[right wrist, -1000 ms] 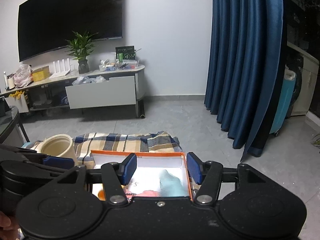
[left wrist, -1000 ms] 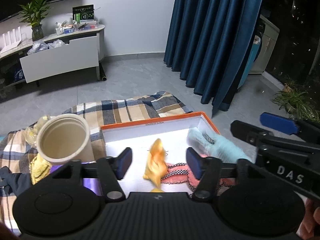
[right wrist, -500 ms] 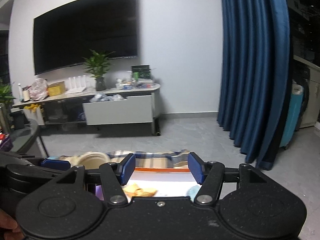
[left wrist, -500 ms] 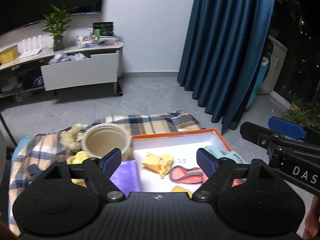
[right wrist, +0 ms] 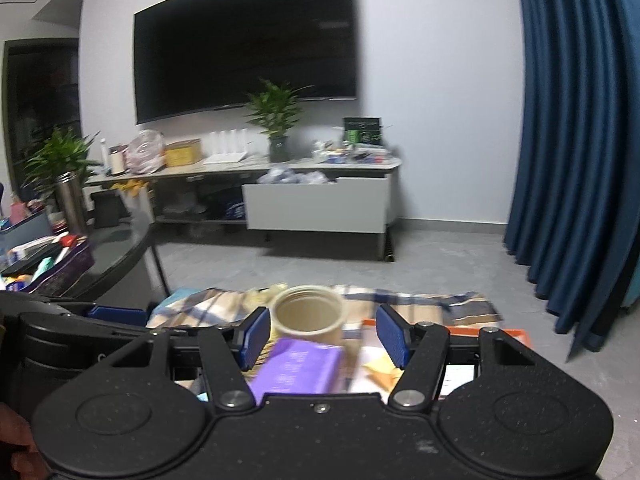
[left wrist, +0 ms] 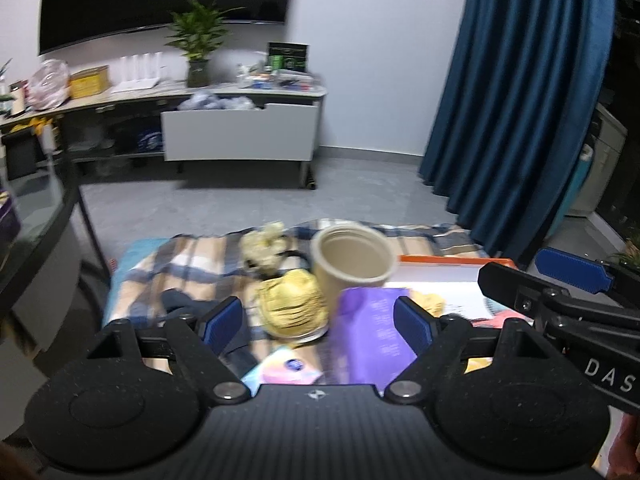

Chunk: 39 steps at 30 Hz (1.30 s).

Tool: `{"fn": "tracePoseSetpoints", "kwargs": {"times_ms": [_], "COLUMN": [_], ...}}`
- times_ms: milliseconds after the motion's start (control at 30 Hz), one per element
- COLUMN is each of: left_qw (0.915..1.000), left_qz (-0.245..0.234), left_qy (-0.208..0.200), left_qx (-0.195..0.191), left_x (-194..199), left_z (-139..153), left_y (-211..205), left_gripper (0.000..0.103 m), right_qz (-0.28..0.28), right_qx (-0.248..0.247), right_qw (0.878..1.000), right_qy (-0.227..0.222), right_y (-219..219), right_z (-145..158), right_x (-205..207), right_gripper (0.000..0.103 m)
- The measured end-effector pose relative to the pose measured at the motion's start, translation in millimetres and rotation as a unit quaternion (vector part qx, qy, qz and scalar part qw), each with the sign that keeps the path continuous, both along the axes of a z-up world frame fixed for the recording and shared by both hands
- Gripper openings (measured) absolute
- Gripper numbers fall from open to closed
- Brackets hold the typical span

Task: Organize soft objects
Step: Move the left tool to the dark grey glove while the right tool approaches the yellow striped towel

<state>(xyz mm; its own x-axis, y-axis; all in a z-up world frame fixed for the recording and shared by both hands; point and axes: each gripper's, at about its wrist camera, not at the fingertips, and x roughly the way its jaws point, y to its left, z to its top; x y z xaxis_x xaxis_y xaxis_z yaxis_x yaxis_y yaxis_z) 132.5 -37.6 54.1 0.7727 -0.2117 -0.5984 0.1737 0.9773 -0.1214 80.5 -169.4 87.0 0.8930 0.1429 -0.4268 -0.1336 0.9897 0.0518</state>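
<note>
Your left gripper (left wrist: 318, 322) and right gripper (right wrist: 318, 336) both hang released, nothing between the jaws. Just beyond sit one cream jar (left wrist: 352, 260), one purple box (left wrist: 370, 336), a yellow soft lump (left wrist: 290, 300) and a paler one (left wrist: 264, 246) on one plaid cloth (left wrist: 160, 268). One orange-rimmed box (left wrist: 452, 260) lies right, holding yellow cloth (right wrist: 380, 372). Far off: one television (right wrist: 244, 40), blue curtain (left wrist: 516, 92). The right gripper's side reads "DAS"

orange-rimmed box (left wrist: 456, 259): far rim only, contents blurred, right part behind right gripper (left wrist: 576, 280) | purple packet (left wrist: 370, 336): print unreadable, lower end under left gripper body | pink pack (left wrist: 286, 368): partly covered | cream jar (right wrist: 308, 314): base hidden | dark cloth (left wrist: 178, 300): shape unclear
</note>
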Motion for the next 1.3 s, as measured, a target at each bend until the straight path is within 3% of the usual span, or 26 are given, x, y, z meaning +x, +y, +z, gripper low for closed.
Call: {"fn": "tracePoseSetpoints", "kwargs": {"times_ms": [533,967,1300], "left_qw": [0.9986,0.9978,0.9963], "left_qz": [0.048,0.054,0.056], "left_qy": [0.02,0.036,0.065], "left_qx": [-0.005,-0.012,-0.001], "left_x": [-2.3,10.8,38.2], "left_z": [-13.9,-28.8,-59.7], "left_y": [49.9,66.1,81.5], "left_gripper": [0.084,0.086,0.088], "right_qz": [0.047,0.059,0.051], "right_qx": [0.001,0.002,0.011], "right_qw": [0.999,0.997,0.997], "right_qy": [0.023,0.047,0.063], "right_y": [50.6,64.8,65.0], "right_z": [-14.0,-27.6,-41.6], "right_x": [15.8,33.7,35.6], "right_gripper": [0.072,0.072,0.072]}}
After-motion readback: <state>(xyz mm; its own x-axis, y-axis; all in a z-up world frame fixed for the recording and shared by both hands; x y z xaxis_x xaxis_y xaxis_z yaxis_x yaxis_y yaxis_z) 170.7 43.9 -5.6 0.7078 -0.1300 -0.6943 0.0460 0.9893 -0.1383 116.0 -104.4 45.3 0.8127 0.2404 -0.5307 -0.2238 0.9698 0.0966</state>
